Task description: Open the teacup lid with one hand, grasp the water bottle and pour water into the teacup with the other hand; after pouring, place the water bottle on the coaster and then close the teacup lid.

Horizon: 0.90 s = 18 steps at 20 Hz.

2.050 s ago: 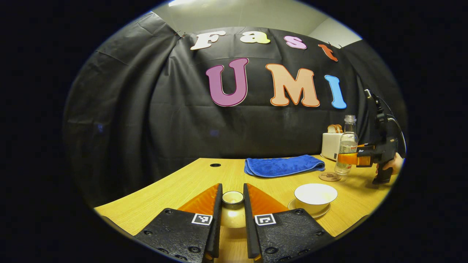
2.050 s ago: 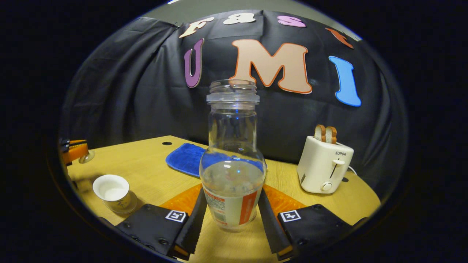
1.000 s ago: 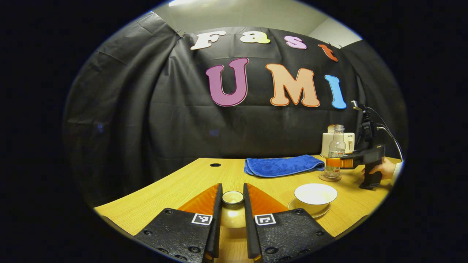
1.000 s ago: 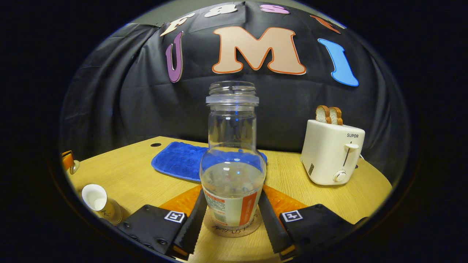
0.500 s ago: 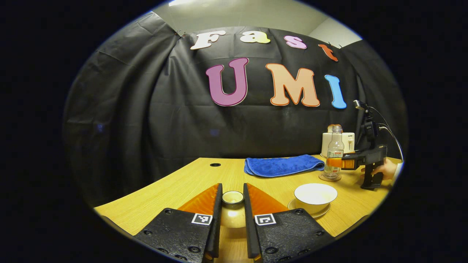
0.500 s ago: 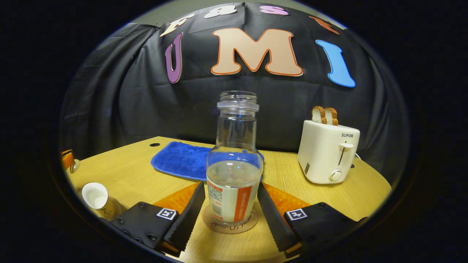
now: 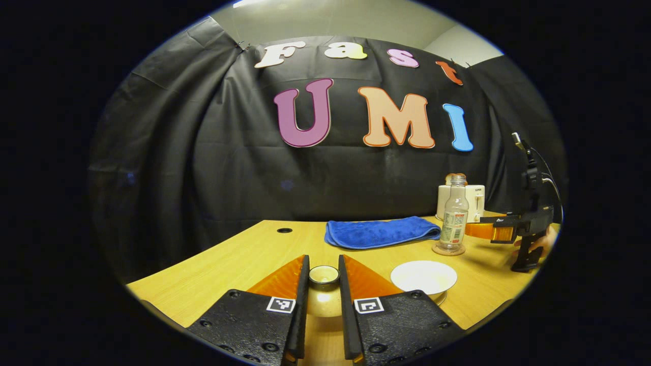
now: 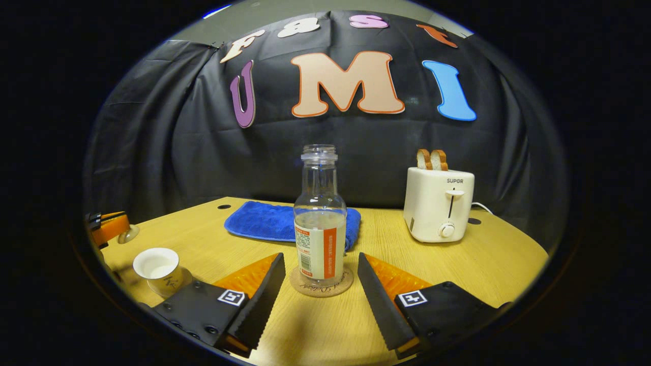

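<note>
In the right gripper view the water bottle [image 8: 320, 234] stands upright on the round coaster [image 8: 321, 285] on the wooden table [image 8: 498, 264], its mouth uncapped and water filling roughly its lower half. The right gripper [image 8: 318, 297] sits just in front of it with its fingers spread wide apart, one on each side of the coaster and touching neither the bottle nor the coaster. Behind the bottle lies a folded blue cloth [image 8: 264, 221], and to the right stands a white toaster [image 8: 438, 204] with two slices of bread sticking out of the top. At the left edge of this view the teacup [image 8: 158, 270] sits uncovered on its saucer, with what looks like a little liquid inside, though it is too small to be sure.

In the left gripper view the left gripper [image 7: 323, 302] is clamped on the knob of the teacup lid [image 7: 324, 295], both fingers pressing on it, with the lid held up in front of the camera. The open teacup [image 7: 423, 277] stands on the table just to the right of that gripper. Farther back on the right the bottle [image 7: 454, 217] rests on the coaster [image 7: 448, 250], with the cloth [image 7: 381, 231] to its left and the toaster [image 7: 470, 201] behind it. The right gripper [image 7: 496, 231] appears there beside the bottle and clear of it, held by a hand [image 7: 539, 243] at the right edge
</note>
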Tool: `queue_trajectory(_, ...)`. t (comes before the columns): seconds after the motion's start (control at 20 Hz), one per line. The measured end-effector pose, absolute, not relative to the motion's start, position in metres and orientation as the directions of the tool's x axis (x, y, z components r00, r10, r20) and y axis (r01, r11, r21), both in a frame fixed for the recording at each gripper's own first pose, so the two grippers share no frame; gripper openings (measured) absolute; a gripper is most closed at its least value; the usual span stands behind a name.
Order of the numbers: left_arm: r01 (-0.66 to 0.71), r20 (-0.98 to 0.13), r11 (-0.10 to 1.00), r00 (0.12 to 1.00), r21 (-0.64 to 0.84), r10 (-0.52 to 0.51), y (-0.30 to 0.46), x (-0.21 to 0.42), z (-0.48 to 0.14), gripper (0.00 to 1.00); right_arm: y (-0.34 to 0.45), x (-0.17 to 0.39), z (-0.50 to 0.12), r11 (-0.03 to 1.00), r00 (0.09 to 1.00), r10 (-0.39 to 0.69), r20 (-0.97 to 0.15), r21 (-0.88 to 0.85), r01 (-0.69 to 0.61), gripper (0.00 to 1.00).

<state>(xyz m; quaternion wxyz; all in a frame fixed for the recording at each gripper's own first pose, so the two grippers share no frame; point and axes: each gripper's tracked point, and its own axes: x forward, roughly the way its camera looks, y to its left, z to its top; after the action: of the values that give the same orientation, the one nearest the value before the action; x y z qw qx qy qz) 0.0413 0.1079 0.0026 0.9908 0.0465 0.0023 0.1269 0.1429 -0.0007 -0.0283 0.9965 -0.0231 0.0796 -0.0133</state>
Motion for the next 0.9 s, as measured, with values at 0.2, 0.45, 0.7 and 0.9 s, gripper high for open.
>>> queue_trajectory(0.2,-0.19,0.003,0.978,0.982,0.091,0.191,0.083,0.06,0.001,0.27,-0.005,0.117,-0.014,0.999,0.996,-0.039,-0.075,-0.032,0.037,0.92)
queue_trajectory(0.45,-0.104,-0.007,0.99,0.994,0.093,0.105,0.052,0.076,-0.002,0.28,-0.011,0.092,-0.004,0.998,0.998,-0.058,-0.007,-0.033,0.058,0.92)
queue_trajectory(0.7,-0.036,-0.035,0.995,0.999,0.094,0.039,0.028,0.088,-0.009,0.28,-0.01,0.076,-0.001,0.998,0.999,-0.052,-0.005,-0.032,0.052,0.87)
queue_trajectory(0.9,0.013,-0.096,0.995,0.995,0.102,-0.004,0.016,0.092,-0.018,0.27,-0.011,0.07,-0.001,0.998,0.999,-0.05,-0.005,-0.032,0.049,0.92)
